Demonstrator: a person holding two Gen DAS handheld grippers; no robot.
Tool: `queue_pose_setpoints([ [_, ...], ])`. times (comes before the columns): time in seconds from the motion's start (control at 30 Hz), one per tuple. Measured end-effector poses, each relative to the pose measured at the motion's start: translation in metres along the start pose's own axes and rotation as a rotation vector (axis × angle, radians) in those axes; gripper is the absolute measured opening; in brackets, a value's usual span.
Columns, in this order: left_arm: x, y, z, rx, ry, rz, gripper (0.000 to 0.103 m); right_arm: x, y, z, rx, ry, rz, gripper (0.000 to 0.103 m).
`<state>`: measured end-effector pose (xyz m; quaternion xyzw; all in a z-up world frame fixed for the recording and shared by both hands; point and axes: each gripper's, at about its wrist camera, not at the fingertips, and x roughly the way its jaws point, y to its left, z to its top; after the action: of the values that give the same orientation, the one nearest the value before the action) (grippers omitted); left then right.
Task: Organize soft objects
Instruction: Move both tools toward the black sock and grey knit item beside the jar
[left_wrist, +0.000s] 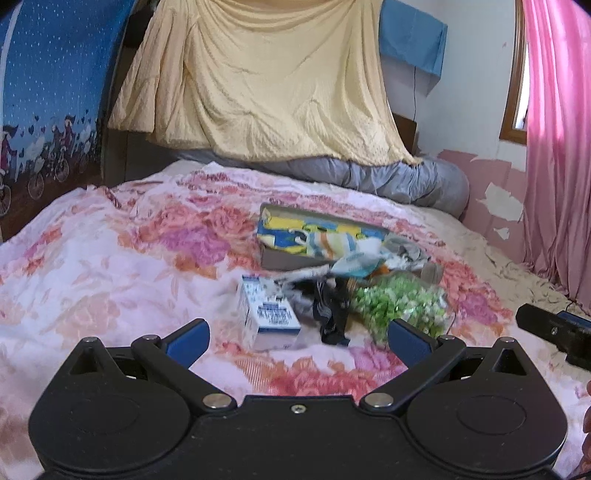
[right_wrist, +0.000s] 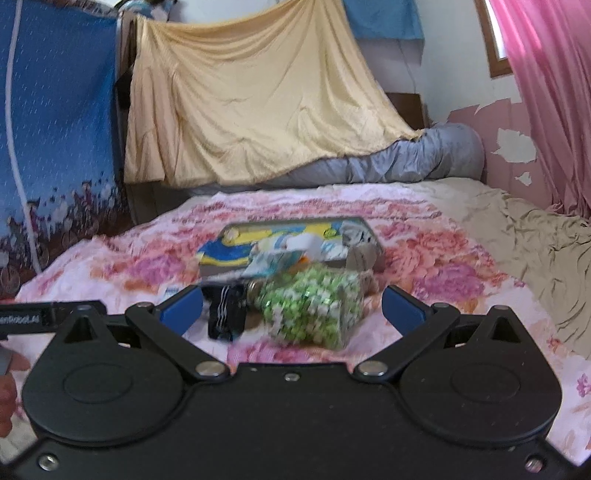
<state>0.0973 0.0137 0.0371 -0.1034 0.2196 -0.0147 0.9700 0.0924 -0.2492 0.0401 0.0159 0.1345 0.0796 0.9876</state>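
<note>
A shallow box (left_wrist: 275, 260) (right_wrist: 229, 232) lies on the floral bedspread and holds folded colourful cloths (left_wrist: 314, 240) (right_wrist: 236, 254). In front of it lie a green-and-white speckled soft bundle (left_wrist: 402, 304) (right_wrist: 314, 306), a dark striped sock (left_wrist: 332, 314) (right_wrist: 227, 314) and a white-and-blue carton (left_wrist: 269, 314). A light cloth (left_wrist: 354, 264) hangs over the box's front edge. My left gripper (left_wrist: 297, 338) is open and empty, just short of the carton and sock. My right gripper (right_wrist: 293, 308) is open and empty, its fingers either side of the green bundle, short of it.
The floral bedspread (left_wrist: 110, 258) (right_wrist: 461, 266) covers the bed. A grey rolled quilt (left_wrist: 406, 181) (right_wrist: 424, 155) lies at the head, under a hanging yellow sheet (left_wrist: 258, 81). A pink curtain (left_wrist: 554, 147) hangs at the right. The right gripper's body (left_wrist: 554, 332) shows at the left wrist view's right edge.
</note>
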Motion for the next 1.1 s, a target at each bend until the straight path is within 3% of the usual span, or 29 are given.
queue_pose_setpoints([
  [0.5, 0.004, 0.021, -0.026, -0.003, 0.010, 0.050, 0.102, 0.012, 0.022, -0.019, -0.102, 0.127, 0.012, 0.103],
  [1.1, 0.009, 0.024, -0.042, 0.040, 0.051, 0.057, 0.102, 0.023, 0.039, -0.041, -0.141, 0.198, 0.024, 0.103],
])
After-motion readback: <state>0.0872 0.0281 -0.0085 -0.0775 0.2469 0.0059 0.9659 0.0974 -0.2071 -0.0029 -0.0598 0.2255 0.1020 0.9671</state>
